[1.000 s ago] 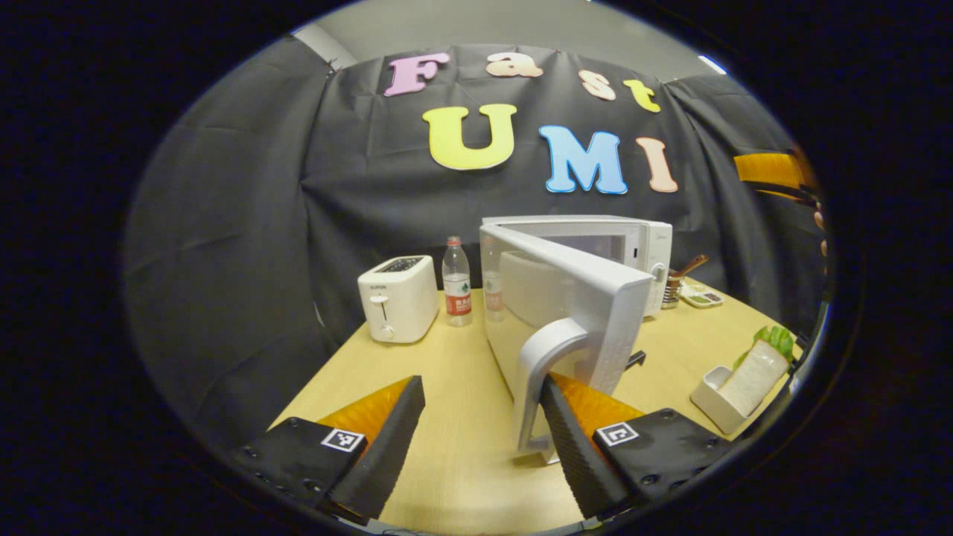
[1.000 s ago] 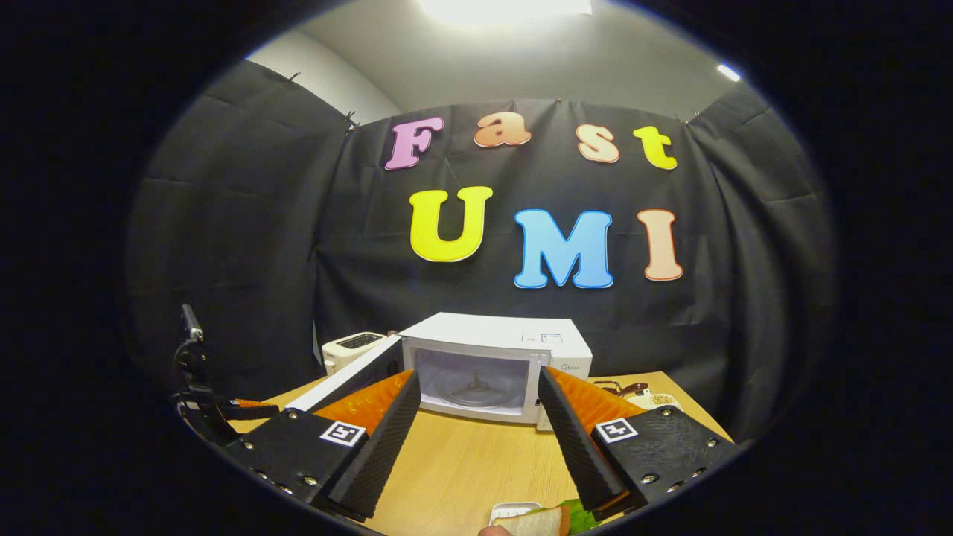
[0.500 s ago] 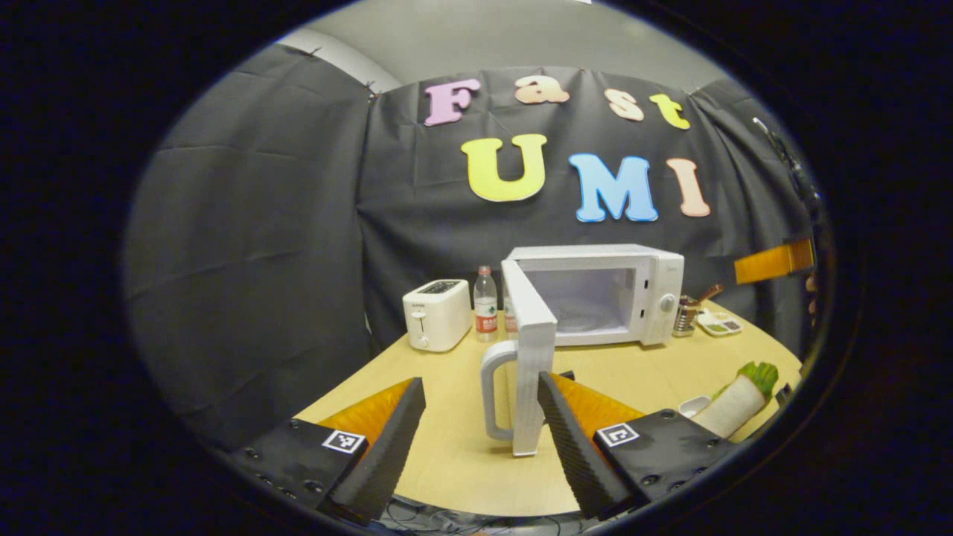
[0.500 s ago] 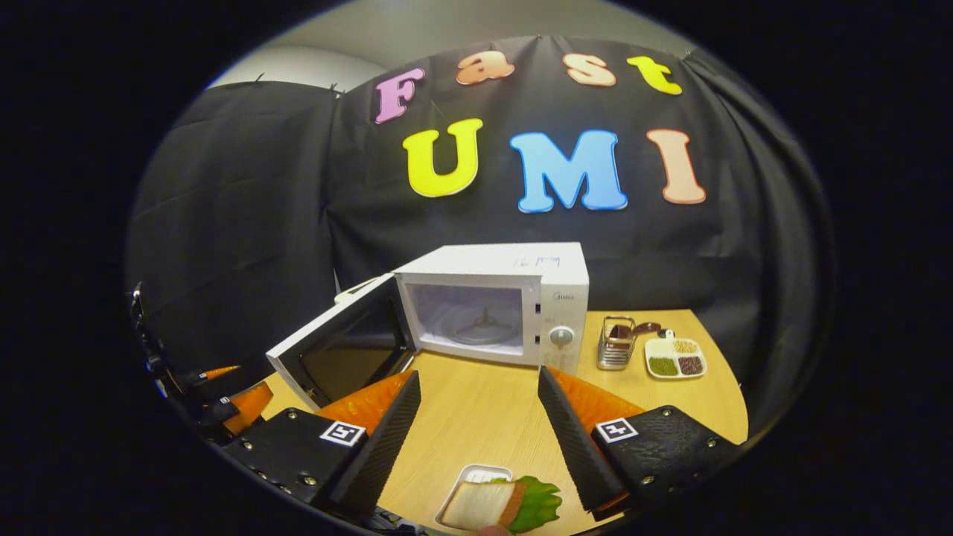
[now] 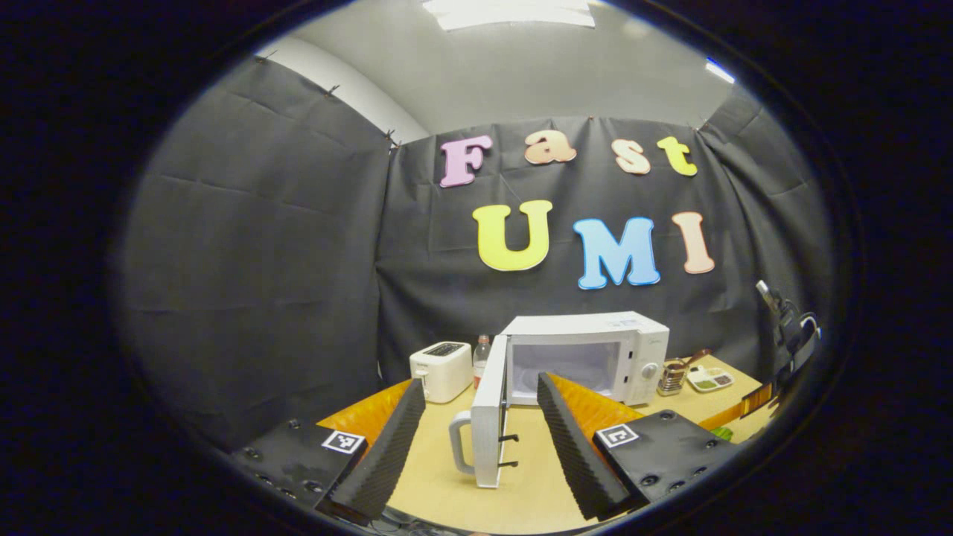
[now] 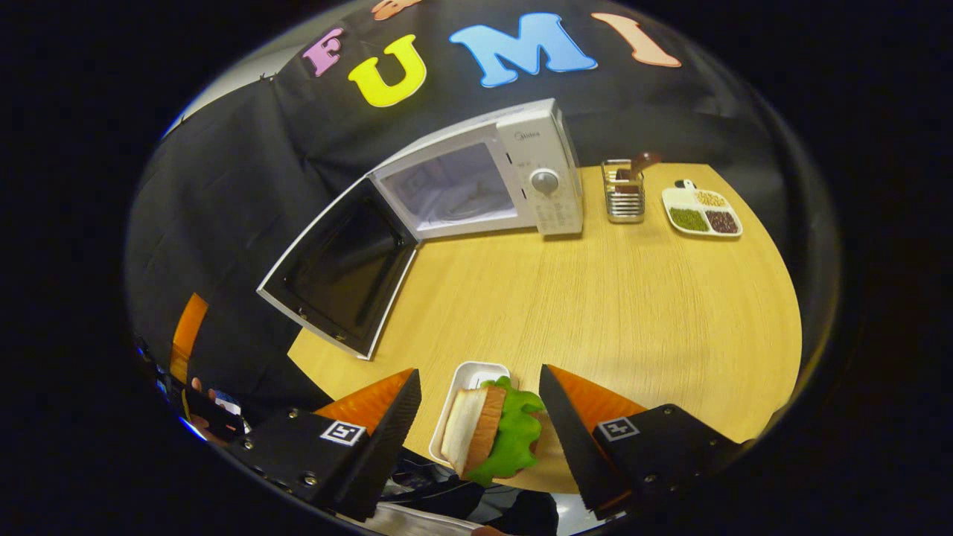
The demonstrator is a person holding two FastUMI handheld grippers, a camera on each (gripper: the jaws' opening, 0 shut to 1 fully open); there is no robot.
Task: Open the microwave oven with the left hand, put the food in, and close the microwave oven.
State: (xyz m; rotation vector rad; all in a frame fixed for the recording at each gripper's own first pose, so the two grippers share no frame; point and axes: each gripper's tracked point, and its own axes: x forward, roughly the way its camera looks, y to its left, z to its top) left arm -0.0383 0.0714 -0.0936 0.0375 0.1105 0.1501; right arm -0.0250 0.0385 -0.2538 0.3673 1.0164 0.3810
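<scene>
The white microwave (image 5: 588,356) (image 6: 488,179) stands at the back of the wooden table (image 6: 625,313) with its door (image 5: 488,420) (image 6: 339,272) swung wide open to the left. My left gripper (image 5: 476,447) is open and held back from the door's handle (image 5: 458,443), touching nothing. A sandwich with lettuce (image 6: 495,432) lies on a small white tray (image 6: 465,380) at the table's near edge. My right gripper (image 6: 476,432) hangs open just above the sandwich, a finger on each side, not pressing it.
A white toaster (image 5: 441,370) and a water bottle (image 5: 481,359) stand left of the microwave. A wire utensil holder (image 6: 624,197) and a divided dish of grains (image 6: 700,216) sit to its right. The other gripper's handle (image 5: 789,335) shows at the far right.
My left gripper let go of the door handle and drew back and up. My right gripper tilted down over the table until the sandwich lay between its fingers.
</scene>
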